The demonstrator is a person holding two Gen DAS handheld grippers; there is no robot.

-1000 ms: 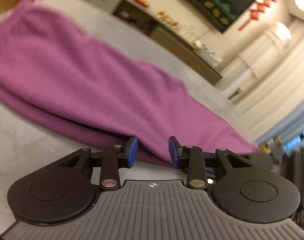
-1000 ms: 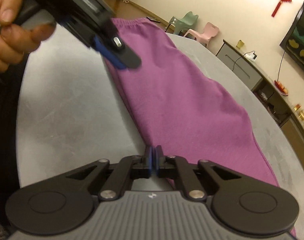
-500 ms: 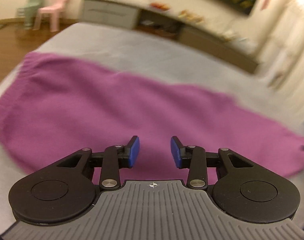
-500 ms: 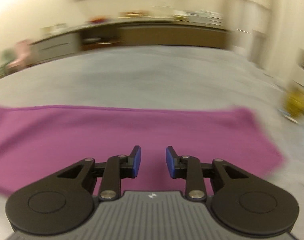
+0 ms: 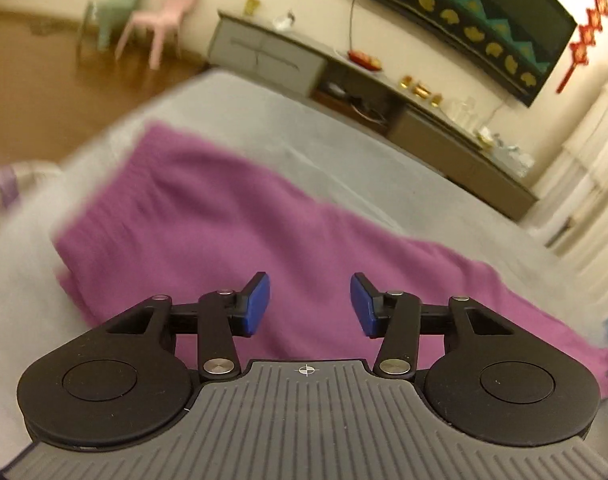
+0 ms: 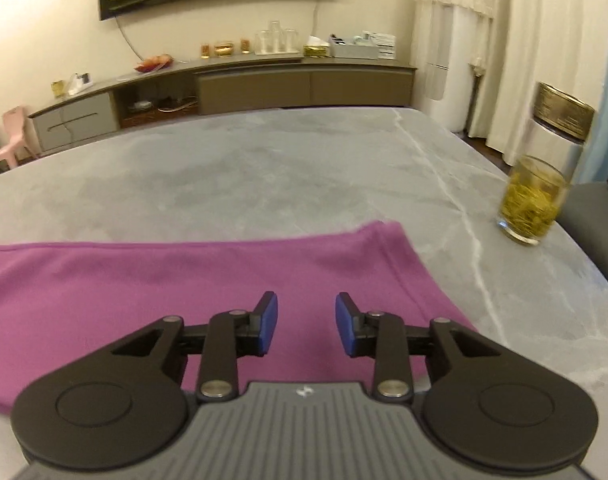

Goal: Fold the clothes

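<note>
Opening both claws, I have nothing pinched: the left gripper [image 5: 309, 306] spreads its jaws above the waistband half of the purple trousers [image 5: 232, 216], the right gripper [image 6: 306, 325] above the hem end. They lie long and flat on the grey table [image 6: 264, 184], seemingly folded once lengthwise; crosswise folds remain.

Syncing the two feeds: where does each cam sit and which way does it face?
Left wrist: on the left gripper, angled down over the waistband end of the purple trousers; its jaws are opening, nothing between them.
Right wrist: on the right gripper, angled down over the trousers' hem end, a glass of tea to the right; jaws opening, nothing between.
Shared: trousers, grey table, sideboard.
</note>
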